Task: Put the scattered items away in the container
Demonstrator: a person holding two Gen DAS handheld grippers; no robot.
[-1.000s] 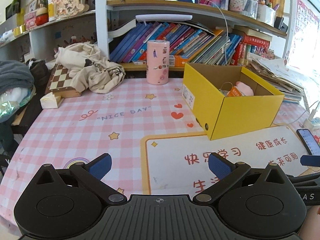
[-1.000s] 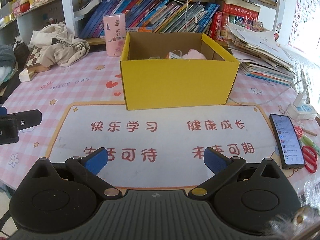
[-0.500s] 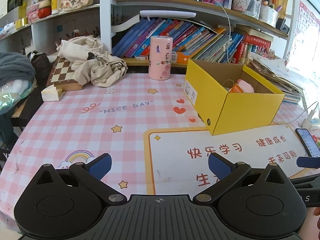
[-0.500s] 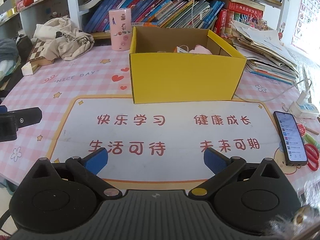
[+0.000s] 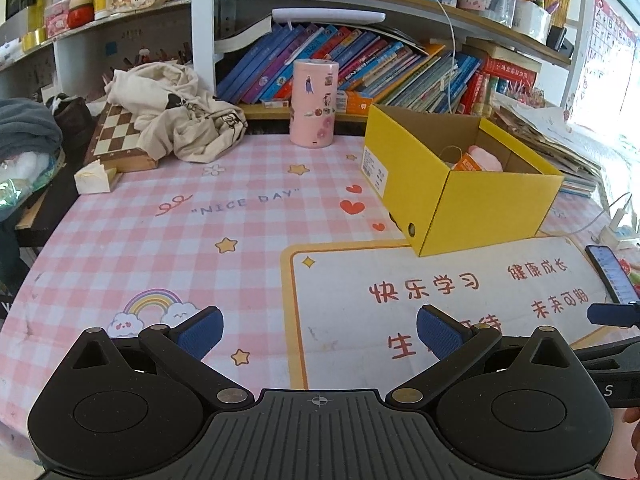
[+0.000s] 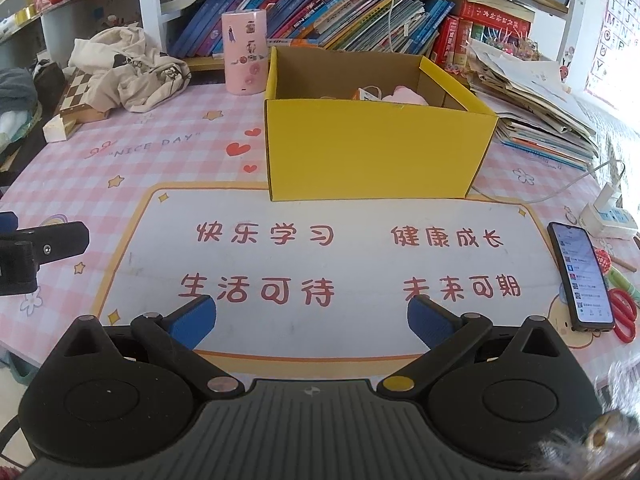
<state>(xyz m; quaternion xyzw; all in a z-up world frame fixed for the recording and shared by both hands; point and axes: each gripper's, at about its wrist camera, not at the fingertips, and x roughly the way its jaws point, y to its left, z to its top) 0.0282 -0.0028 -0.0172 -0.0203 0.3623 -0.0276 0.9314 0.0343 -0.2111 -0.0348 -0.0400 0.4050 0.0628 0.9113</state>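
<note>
My left gripper [image 5: 320, 330] hangs above the near edge of the table [image 5: 168, 248] with its blue pads spread wide and nothing between them; my right gripper [image 6: 311, 318] is the same, fingers wide apart and empty, over the white mat [image 6: 328, 264] with red characters. The yellow box [image 6: 376, 152] stands on the far edge of that mat, open at the top; inside it I can make out a pink soft thing [image 6: 406, 95] and a small orange packet [image 5: 466, 163], lying against the right inner side; what else is in there I cannot tell. A pink canister [image 5: 314, 108] stands upright behind the box to its left, apart from it; a phone [image 6: 580, 274] lies flat to the right of the mat, with red scissors [image 6: 624, 314] just beside it; a crumpled cloth bag [image 5: 176, 116] rests partly on a chessboard [image 5: 116, 136] at the far left; books [image 6: 320, 12] fill the shelf behind.
</note>
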